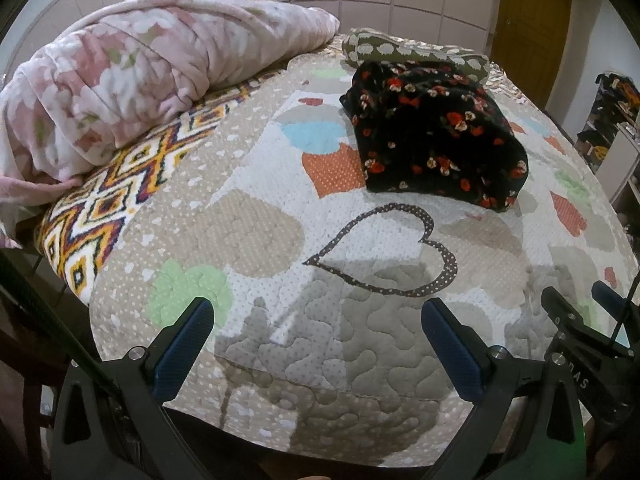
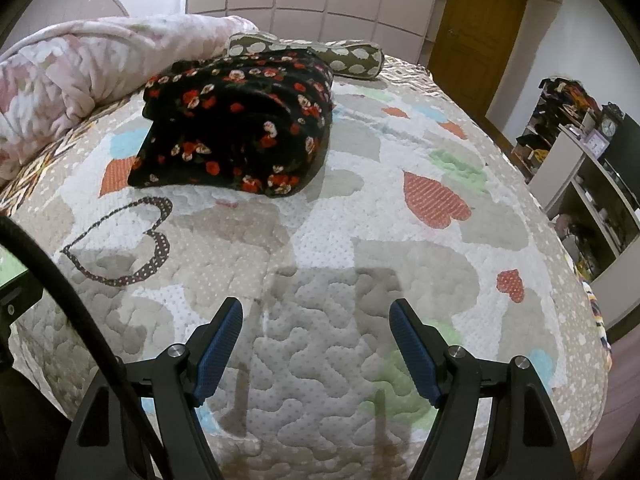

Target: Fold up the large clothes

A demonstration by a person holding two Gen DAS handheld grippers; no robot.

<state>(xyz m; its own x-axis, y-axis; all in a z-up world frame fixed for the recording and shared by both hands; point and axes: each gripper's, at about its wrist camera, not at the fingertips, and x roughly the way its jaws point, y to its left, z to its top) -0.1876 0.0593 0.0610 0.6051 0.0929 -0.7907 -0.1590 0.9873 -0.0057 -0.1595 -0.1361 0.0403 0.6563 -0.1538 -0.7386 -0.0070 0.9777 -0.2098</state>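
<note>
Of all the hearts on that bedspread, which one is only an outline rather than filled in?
The dark dotted heart outline in front of the folded black floral garment. Its middle shows the white quilt, while the orange, green and blue hearts are solid patches.

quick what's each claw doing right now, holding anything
Left claw: open, holding nothing, above the bedspread.
Right claw: open, holding nothing; the folded floral garment lies untouched ahead.

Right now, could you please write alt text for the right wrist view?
A folded black floral garment lies on a heart-patterned quilt covering a bed, with the open, empty right gripper hovering in the foreground. A rumpled pink blanket sits at far left.
</note>
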